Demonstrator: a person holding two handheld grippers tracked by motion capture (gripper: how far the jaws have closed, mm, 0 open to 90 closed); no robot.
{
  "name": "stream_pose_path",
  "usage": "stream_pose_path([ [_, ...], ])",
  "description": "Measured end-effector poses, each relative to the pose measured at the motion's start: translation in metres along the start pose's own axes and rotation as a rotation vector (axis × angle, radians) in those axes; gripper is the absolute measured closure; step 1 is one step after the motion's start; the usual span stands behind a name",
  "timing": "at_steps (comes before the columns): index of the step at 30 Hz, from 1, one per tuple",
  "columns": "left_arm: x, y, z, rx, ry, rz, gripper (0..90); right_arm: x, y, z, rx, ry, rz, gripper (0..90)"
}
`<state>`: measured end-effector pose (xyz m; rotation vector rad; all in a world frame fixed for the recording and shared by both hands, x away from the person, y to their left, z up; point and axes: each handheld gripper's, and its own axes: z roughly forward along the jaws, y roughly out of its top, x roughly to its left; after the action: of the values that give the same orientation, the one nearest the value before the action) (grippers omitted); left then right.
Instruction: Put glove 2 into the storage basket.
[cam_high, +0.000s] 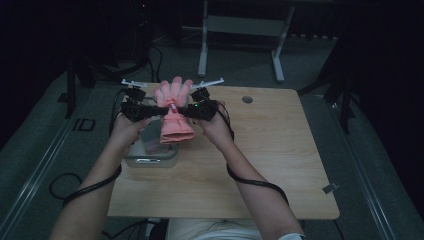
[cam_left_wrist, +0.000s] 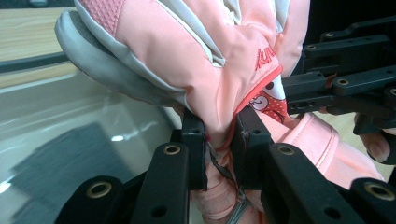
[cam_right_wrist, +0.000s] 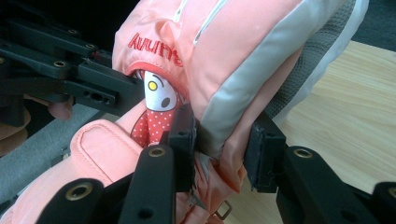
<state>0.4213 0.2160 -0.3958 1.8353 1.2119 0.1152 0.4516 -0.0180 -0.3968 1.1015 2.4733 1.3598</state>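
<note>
Above the tabletop (cam_high: 260, 150), toward 11 o'clock, a pink glove (cam_high: 174, 112) hangs between both tools. The left tool (cam_left_wrist: 219, 140) pinches the glove's narrow middle from 9 o'clock; the right tool (cam_right_wrist: 219, 144) pinches the same fold from 3 o'clock, so the glove is carried level over the clear bin (cam_high: 150, 152). The gripper views show a cartoon patch (cam_right_wrist: 156, 105) and stitched lettering, too small to make out from the high view.

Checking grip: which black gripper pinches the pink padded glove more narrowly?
Left gripper: jaws nearly meet on a thin fold of pink glove; right gripper spans wider.
</note>
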Motion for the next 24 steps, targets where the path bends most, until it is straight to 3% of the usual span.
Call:
stream_pose_path([
  [10, 0.037, -0.018, -0.024, -0.012, 0.058, -0.055, 76.6, 0.025, 0.014, 0.045, 0.028, 0.045, -0.013, 67.3],
  [14, 0.045, -0.022, -0.022, -0.012, 0.058, -0.076, 76.6, 0.027, 0.013, 0.058, 0.044, 0.039, -0.019, 67.3],
  [17, 0.056, -0.032, -0.009, -0.003, 0.063, -0.109, 76.6, 0.023, 0.008, 0.070, 0.068, 0.027, -0.020, 67.2],
  [24, 0.068, -0.048, 0.012, 0.053, 0.086, -0.154, 76.6, 0.013, -0.009, 0.094, 0.124, 0.026, 0.006, 67.3],
])
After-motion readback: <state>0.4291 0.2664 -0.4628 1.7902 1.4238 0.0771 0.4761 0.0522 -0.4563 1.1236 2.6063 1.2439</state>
